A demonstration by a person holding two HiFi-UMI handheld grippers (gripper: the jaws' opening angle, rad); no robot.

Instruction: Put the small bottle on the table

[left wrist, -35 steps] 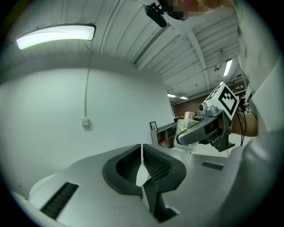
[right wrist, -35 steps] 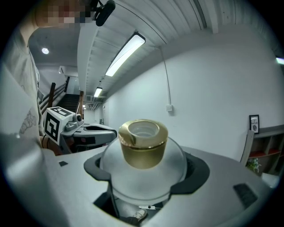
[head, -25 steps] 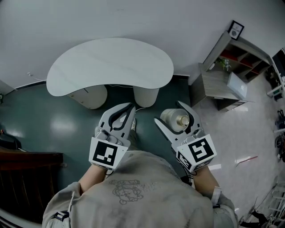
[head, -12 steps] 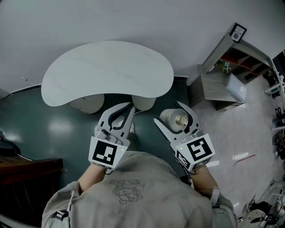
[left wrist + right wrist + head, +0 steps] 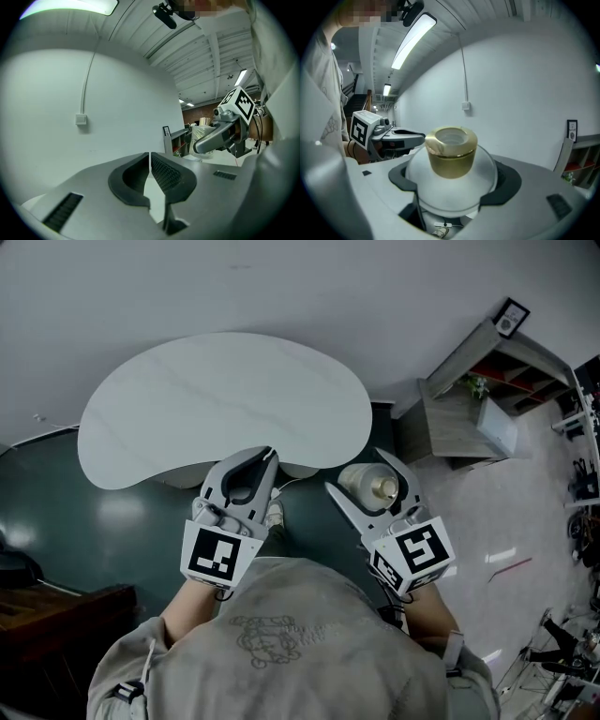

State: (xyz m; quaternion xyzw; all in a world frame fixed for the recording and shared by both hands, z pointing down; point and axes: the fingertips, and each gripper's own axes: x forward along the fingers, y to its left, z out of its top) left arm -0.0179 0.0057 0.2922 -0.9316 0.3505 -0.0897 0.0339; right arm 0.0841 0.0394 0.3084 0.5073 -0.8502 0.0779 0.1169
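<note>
Head view:
- A white kidney-shaped table is seen against a pale wall, standing on a dark teal floor.
- The table top is seen bare.
- A shelf unit is noted to the right, well apart from the table, with a small framed picture on top.
- Both grippers are held out in front of a person's pale shirt, each with its marker cube nearest the body.

Right gripper:
- The jaws are spread and clamped on the small bottle, one pad on each side of its round body.
- In the right gripper view the bottle is seen as frosted white and dome-shaped, with a gold cap uppermost.
- The bottle is seated deep between the dark pads.
- The bottle is held off the table, over the floor just beside the table's near right edge; no contact with the table top is seen.

Left gripper:
- The jaws are pressed together at the tips, and nothing is gripped between them.
- This is confirmed in the left gripper view, where only a thin seam is left between the ribbed pads.
- The tips are seen overlapping the table's near edge; whether they touch it cannot be told.
- A wall switch with a cable run above it is noted behind the jaws.
</note>
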